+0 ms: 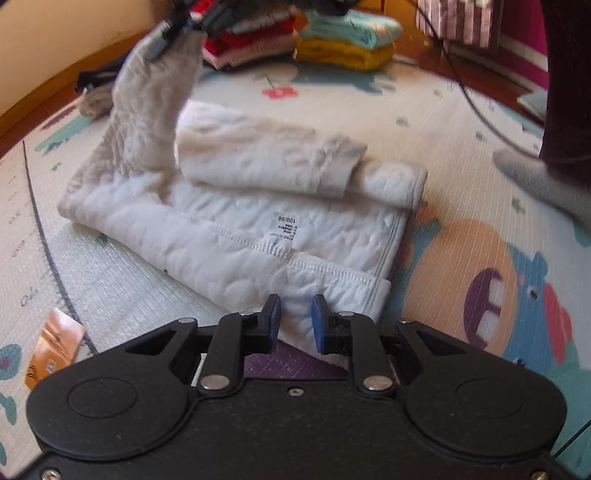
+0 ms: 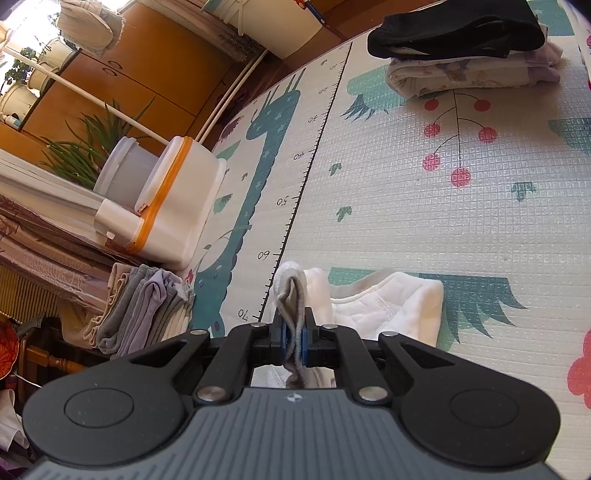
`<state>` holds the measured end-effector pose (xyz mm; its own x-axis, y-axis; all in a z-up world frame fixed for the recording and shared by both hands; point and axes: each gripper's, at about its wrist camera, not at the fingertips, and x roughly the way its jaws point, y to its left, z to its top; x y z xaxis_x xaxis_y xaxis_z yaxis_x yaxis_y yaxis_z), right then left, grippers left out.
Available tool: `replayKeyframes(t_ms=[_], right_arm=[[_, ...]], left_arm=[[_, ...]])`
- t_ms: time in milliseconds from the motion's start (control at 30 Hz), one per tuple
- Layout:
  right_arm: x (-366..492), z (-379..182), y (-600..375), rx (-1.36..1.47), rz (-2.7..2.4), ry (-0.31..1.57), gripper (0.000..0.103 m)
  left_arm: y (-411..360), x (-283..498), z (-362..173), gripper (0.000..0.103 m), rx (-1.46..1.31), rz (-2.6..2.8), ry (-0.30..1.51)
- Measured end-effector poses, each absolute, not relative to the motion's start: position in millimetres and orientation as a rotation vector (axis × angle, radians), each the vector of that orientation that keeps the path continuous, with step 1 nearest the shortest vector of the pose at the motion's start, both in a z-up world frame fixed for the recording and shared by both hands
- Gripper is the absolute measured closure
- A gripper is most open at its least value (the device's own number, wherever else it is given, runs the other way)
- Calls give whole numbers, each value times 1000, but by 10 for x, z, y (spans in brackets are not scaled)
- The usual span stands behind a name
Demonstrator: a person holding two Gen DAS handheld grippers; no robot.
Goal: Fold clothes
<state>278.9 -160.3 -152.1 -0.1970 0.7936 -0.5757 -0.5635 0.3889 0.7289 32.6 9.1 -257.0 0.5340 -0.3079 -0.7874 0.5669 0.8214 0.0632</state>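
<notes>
A white quilted garment (image 1: 236,236) lies on the play mat (image 1: 461,122), its waistband toward me and one leg (image 1: 266,155) folded across the top. My left gripper (image 1: 296,319) hovers open just over the near waistband edge, nothing between its blue pads. The other leg (image 1: 147,103) is lifted up at the upper left, its grey cuff pinched by my right gripper (image 1: 166,33). In the right wrist view my right gripper (image 2: 293,341) is shut on that grey cuff (image 2: 291,295), with white quilted fabric (image 2: 388,302) hanging just beyond it.
Folded stacks sit at the mat's far edge: red and white (image 1: 251,44), teal on yellow (image 1: 347,40). A person's grey-socked foot (image 1: 543,181) stands at right. A black-topped folded pile (image 2: 469,55), a white bin (image 2: 173,206) and grey folded clothes (image 2: 144,306) lie around the right gripper.
</notes>
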Motion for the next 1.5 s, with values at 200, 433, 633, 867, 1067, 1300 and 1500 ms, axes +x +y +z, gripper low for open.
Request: replayKeyframes(t_ms=[200,433,633,867,1067,1300,1500], right_arm=[[2712,-1445,-1574,176,1292,1234,93],[2223,-1121,-1584,-26,1480,1058,93],[1637,-996,-1506,-310,1608,905,93],[1281,-1220,-1353,-478,1610,902,94],[1397,-1201,-1297,-401,1560,887,94],[1844,-1176,-1535,-205,1431,971,93],[2247,-1263,-1737,97,1310,1109,93]], left_arm=[[15,307,-2586,87,277,-456,848],[-28,314,-2585,87,251,-402,862],[-35,345,-2552,87,231,-388,875],[20,322,-2453,84,194,-372,861],[322,333,-2189,63,24,-371,834],[919,765,-1794,66,31,-238,814],[1306,1728,-1673,70,154,-261,954]])
